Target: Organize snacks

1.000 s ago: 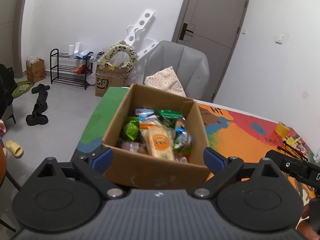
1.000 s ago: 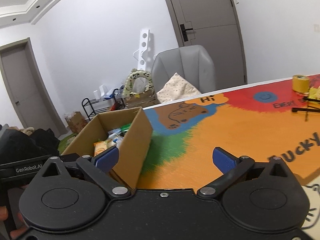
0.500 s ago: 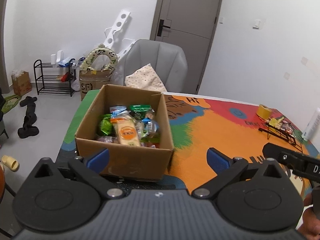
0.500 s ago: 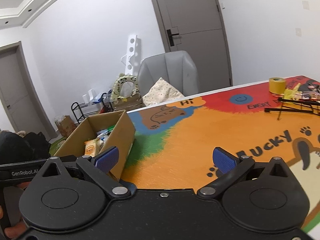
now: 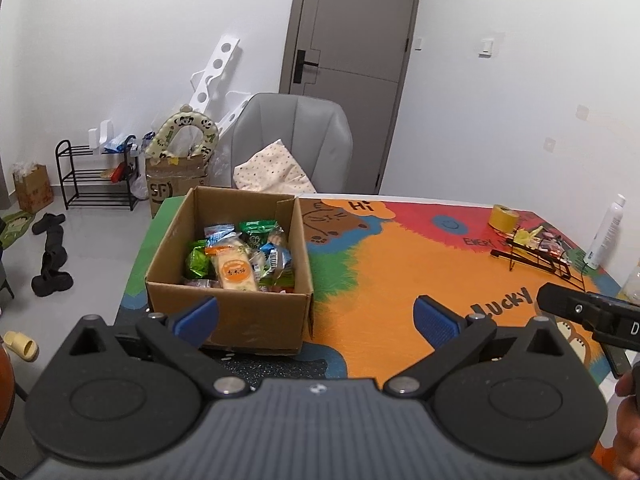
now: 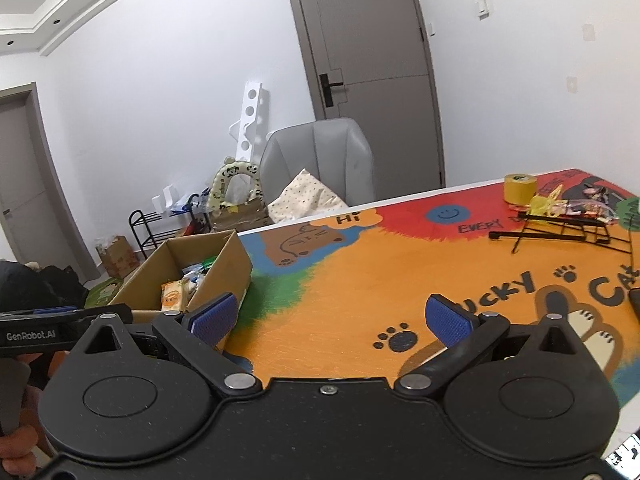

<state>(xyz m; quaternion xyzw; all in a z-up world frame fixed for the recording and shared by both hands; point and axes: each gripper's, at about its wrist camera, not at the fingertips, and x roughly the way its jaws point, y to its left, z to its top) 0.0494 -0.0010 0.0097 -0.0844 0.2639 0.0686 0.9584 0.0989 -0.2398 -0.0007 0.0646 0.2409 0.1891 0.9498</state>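
A cardboard box (image 5: 230,316) sits at the left end of the colourful tabletop (image 5: 384,280), with wrapped snacks (image 5: 236,258) piled inside it. The left gripper (image 5: 316,314) has its jaws wide with nothing between them, its left pad in front of the box's near wall. The right gripper (image 6: 330,318) also has wide, empty jaws over the orange area. Far right stand a yellow tape roll (image 5: 503,217) and a black wire rack (image 5: 536,258).

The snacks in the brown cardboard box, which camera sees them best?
The left wrist view: it looks down into the brown cardboard box, showing the colourful snack packets. The right wrist view sees the box from the side, so its wall hides most packets.
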